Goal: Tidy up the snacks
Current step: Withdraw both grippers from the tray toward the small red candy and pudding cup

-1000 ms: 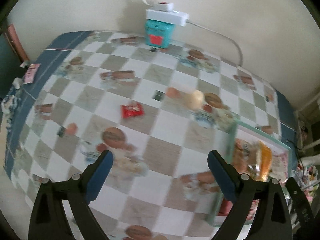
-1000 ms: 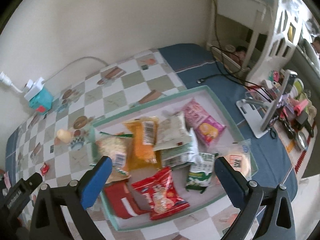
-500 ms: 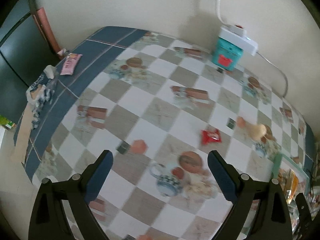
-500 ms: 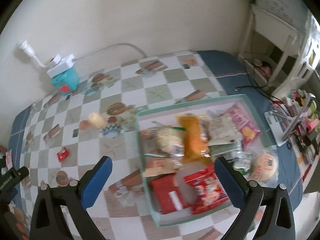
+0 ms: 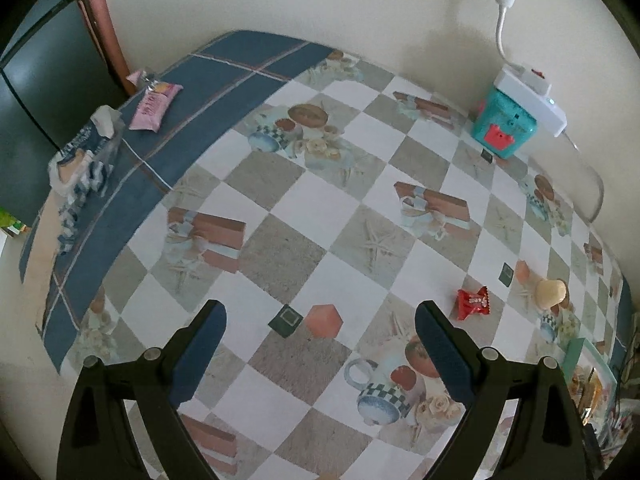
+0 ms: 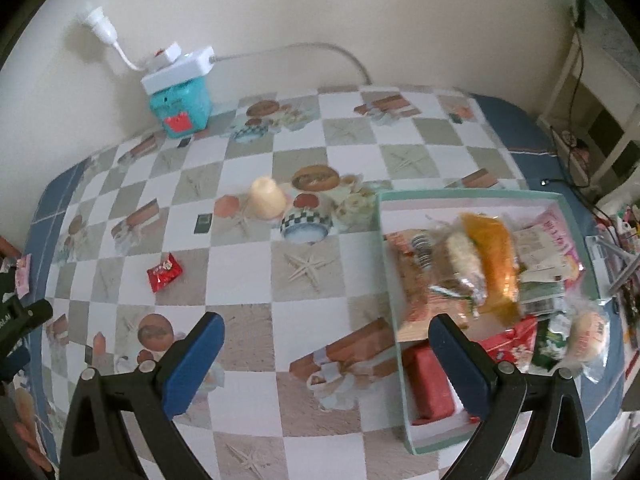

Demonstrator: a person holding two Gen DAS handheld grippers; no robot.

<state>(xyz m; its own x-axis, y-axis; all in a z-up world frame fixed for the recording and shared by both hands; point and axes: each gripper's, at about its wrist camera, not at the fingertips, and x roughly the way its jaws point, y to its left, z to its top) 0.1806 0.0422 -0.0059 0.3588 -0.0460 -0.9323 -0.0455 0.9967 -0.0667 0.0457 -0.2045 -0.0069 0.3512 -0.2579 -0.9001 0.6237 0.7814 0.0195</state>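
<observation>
Two grippers hang above the table point(image 5: 280, 256) with its checkered printed cloth, both with jaws wide apart and empty: the left gripper point(image 5: 320, 344) and the right gripper point(image 6: 326, 354). A small red foil-wrapped candy point(image 5: 473, 303) lies loose at three o'clock in the left view, just beside a round cream bun point(image 5: 551, 292). Only the right view shows the shallow teal-rimmed tray point(image 6: 390, 264) in full, at three o'clock, heaped with bagged snacks, an orange packet point(image 6: 494, 258) on top. Only the left view shows a pink wrapped snack point(image 5: 154, 106) at ten o'clock on the blue border. A teal box point(image 6: 180, 106) under a white power strip point(image 6: 178, 68) stands against the wall at eleven o'clock.
</observation>
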